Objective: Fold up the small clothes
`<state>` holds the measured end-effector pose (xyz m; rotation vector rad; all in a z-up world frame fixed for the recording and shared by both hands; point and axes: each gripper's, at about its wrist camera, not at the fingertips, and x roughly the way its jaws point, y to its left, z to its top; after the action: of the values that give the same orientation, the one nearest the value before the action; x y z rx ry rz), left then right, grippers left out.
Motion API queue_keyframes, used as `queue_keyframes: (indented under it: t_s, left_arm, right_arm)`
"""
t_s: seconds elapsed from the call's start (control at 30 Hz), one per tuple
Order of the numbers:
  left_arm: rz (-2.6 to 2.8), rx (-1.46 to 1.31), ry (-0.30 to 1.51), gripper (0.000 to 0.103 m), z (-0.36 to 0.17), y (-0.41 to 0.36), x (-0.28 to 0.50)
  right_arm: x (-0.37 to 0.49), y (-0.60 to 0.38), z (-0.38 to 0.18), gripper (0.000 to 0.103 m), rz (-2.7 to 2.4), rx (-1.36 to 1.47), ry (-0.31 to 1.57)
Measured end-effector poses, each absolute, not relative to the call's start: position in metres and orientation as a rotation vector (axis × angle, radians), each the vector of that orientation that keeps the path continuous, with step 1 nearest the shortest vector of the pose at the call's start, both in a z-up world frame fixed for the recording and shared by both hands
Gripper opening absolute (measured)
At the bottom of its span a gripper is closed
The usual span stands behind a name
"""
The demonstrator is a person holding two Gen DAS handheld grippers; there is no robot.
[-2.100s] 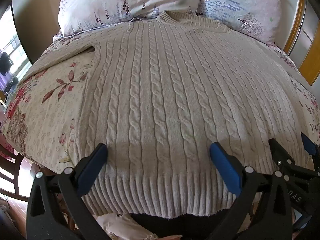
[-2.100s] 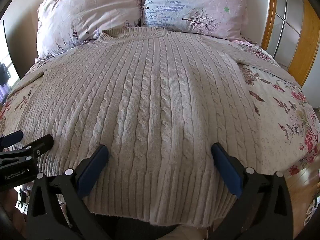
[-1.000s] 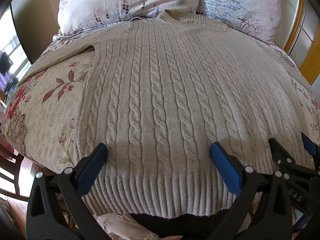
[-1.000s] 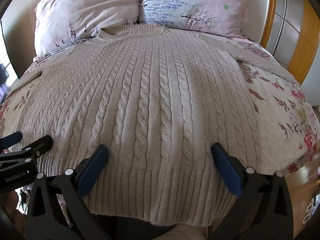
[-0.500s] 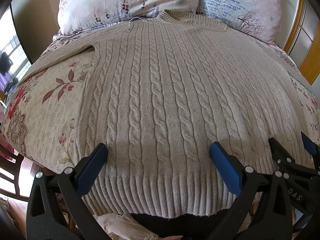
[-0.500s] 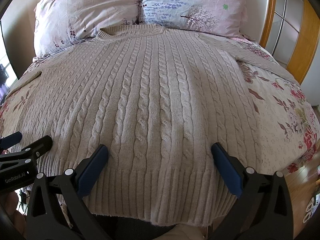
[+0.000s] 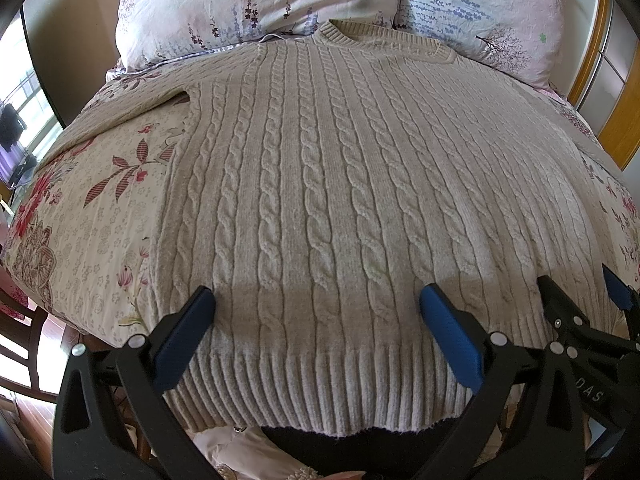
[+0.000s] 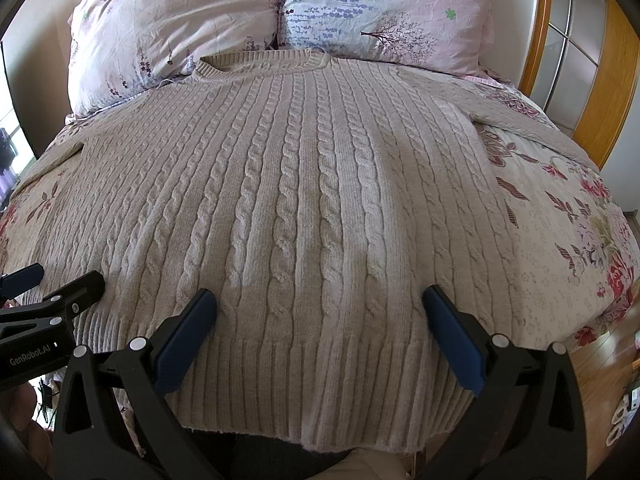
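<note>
A beige cable-knit sweater lies flat on the bed, collar toward the pillows, ribbed hem at the near edge; it also shows in the right wrist view. My left gripper is open and empty just above the hem's left half. My right gripper is open and empty above the hem's right half. Each gripper shows at the edge of the other's view: the right one and the left one. Both sleeves spread out sideways.
The floral bedspread covers the bed. Two floral pillows lean at the head. A wooden headboard and panelled door stand at the right. A dark chair is at the left, with wood floor at the right.
</note>
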<state>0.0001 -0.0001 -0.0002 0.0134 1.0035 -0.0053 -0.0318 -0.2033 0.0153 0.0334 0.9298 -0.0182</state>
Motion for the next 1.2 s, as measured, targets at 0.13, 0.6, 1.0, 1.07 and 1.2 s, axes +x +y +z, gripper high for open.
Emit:
queue_keyframes:
  t_s: [0.13, 0.6, 1.0, 1.07, 1.2]
  left_arm:
    - [-0.005, 0.014, 1.003, 0.101, 0.0, 0.0, 0.0]
    - [-0.011, 0.019, 1.02, 0.101, -0.001, -0.001, 0.004]
    - [-0.063, 0.061, 1.086, 0.101, 0.001, 0.002, 0.016]
    - [-0.08, 0.073, 1.096, 0.101, 0.001, 0.003, 0.018]
    - [-0.123, 0.132, 1.058, 0.101, 0.007, -0.001, 0.024]
  right_arm:
    - [-0.031, -0.203, 0.016, 0.102, -0.019, 0.033, 0.93]
    - [-0.031, -0.201, 0.015, 0.102, -0.017, 0.031, 0.941]
    - [-0.023, -0.202, 0.014, 0.102, 0.079, -0.014, 0.954]
    - [-0.021, -0.203, 0.015, 0.102, 0.099, -0.021, 0.951]
    - [-0.008, -0.228, 0.028, 0.102, 0.155, 0.09, 0.93]
